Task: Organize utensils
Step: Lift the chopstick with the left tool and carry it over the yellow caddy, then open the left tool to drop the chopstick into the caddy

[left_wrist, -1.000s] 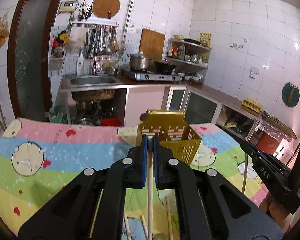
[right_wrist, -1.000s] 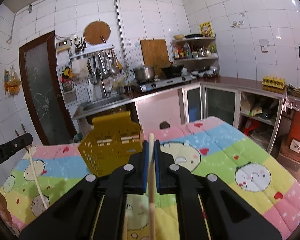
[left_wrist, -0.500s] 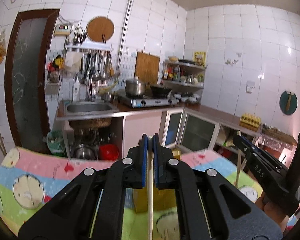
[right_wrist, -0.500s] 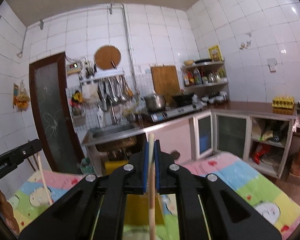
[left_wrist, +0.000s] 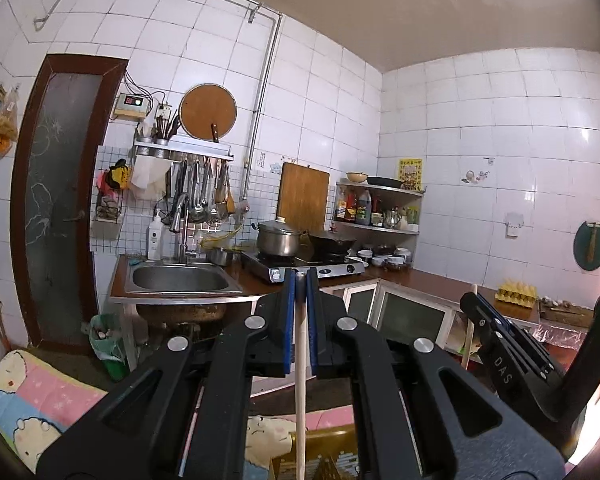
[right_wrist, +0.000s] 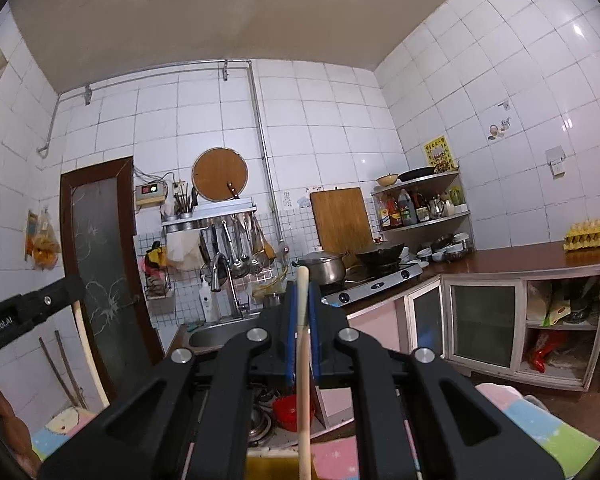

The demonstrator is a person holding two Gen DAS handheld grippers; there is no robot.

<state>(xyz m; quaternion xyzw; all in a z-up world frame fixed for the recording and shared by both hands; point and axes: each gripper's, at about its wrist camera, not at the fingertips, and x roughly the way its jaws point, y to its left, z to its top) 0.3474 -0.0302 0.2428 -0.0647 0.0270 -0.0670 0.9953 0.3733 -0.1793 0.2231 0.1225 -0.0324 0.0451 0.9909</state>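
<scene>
My left gripper (left_wrist: 299,280) is shut on a pale wooden chopstick (left_wrist: 300,392) that hangs down between the blue pads toward the yellow perforated utensil basket (left_wrist: 320,460) at the bottom edge. My right gripper (right_wrist: 302,292) is shut on another wooden chopstick (right_wrist: 304,392), whose lower end reaches the basket's yellow rim (right_wrist: 272,464). The right gripper also shows at the right of the left wrist view (left_wrist: 500,344), and the left gripper at the left of the right wrist view (right_wrist: 32,312), each with its chopstick.
A colourful cartoon cloth (left_wrist: 28,396) covers the table below. Behind stand a sink (left_wrist: 180,280), a stove with pots (left_wrist: 292,252), cabinets (right_wrist: 484,324) and a dark door (left_wrist: 60,208).
Both grippers have tilted upward, each holding its chopstick. The basket and cloth have dropped from mid-frame to the bottom edge, and the kitchen wall and ceiling now fill the views.
</scene>
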